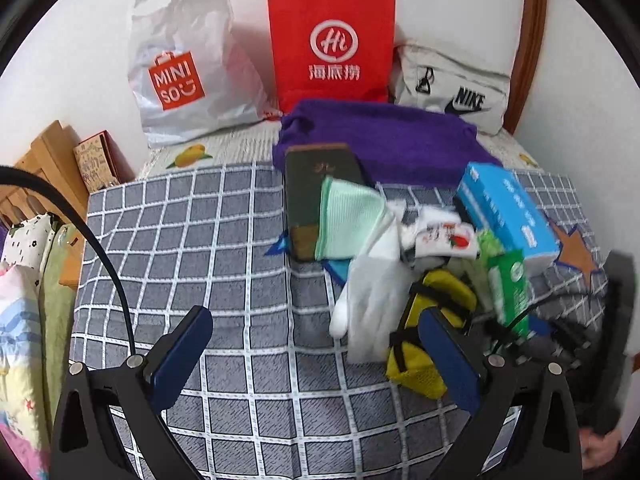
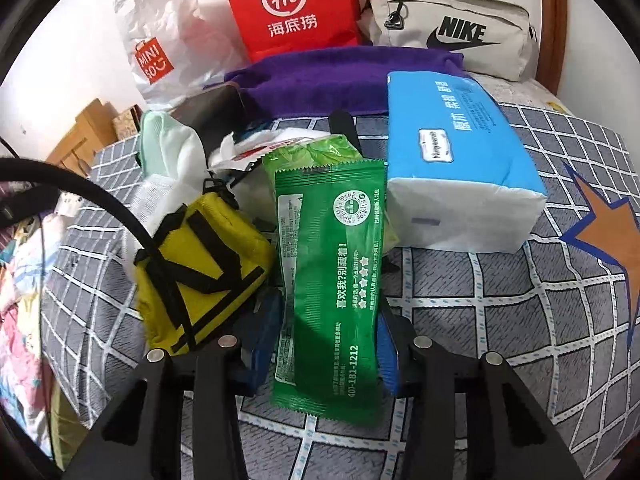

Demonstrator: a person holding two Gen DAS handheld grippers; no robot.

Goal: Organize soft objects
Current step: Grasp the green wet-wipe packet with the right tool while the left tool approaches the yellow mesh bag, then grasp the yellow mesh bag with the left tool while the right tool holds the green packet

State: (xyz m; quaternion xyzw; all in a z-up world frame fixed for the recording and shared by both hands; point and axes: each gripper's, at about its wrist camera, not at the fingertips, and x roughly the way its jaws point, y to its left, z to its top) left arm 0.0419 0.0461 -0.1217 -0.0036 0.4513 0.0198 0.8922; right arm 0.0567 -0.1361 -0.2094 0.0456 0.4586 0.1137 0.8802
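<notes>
Right hand-held gripper (image 2: 324,344) clamped on green wet-wipe packet (image 2: 332,280), held low over the bed (image 2: 500,312) beside yellow pouch (image 2: 200,268) and blue tissue pack (image 2: 460,152). Left hand-held gripper (image 1: 316,360) spread wide, holding nothing, near white glove (image 1: 372,304). Slick film, so likely to slide out; could snag pouch straps.

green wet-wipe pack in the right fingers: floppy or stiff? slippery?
Likely floppy: the green wipe pack bends along its length between the right gripper fingers. Probably slippery too, since its film wrapper is glossy with highlights. It looks light for its size, a thin flat sachet, so it may sag or twist when lifted.
</notes>
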